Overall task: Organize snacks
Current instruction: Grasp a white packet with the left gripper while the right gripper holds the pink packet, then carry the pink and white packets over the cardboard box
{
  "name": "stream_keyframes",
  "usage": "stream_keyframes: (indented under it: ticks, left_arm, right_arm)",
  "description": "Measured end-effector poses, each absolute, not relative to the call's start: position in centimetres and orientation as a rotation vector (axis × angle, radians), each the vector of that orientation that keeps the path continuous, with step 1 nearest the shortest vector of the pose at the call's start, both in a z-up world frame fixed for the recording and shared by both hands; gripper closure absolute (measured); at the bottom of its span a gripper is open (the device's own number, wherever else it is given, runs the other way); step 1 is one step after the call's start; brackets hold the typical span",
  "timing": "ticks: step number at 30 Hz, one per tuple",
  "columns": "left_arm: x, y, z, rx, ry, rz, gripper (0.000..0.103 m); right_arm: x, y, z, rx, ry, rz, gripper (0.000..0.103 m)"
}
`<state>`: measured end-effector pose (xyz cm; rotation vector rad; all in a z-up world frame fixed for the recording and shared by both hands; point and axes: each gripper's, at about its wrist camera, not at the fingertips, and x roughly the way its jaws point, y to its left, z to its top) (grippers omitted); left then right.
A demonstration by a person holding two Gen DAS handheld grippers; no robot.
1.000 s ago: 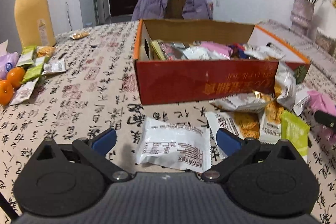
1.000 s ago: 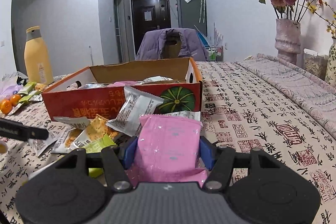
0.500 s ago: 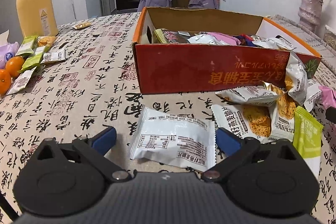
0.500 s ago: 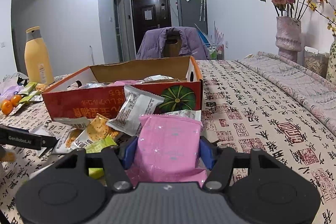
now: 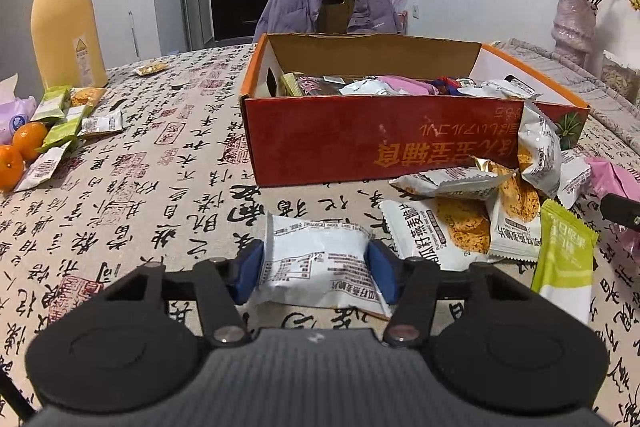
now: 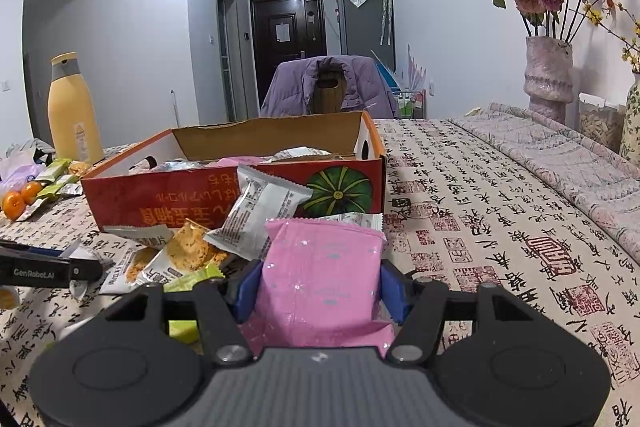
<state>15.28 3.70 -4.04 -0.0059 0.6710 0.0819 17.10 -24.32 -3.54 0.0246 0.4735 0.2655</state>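
The tabletop bears a red box already part-filled with snacks, so the sorting is well begun. A loose heap of packets lies against its front wall, and a smaller cluster sits far off by the oranges (all yet to go in). The left claw has just been closing and now pinches a white packet lying flat; the right claw is clamped on a pink packet.
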Motion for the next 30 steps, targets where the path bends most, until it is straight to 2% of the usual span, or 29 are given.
stream_keyframes:
  ticks: [16, 30]
  left_arm:
    - [12.7, 2.5, 0.4, 0.026, 0.484, 0.071, 0.049]
    - [16.6, 1.0, 4.4, 0.005, 0.351, 0.094, 0.049]
  right_arm:
    - [16.0, -24.2, -1.8, -0.021, 0.391, 0.271, 0.042]
    - [21.1, -22.2, 3.1, -0.089, 0.306, 0.273, 0.042]
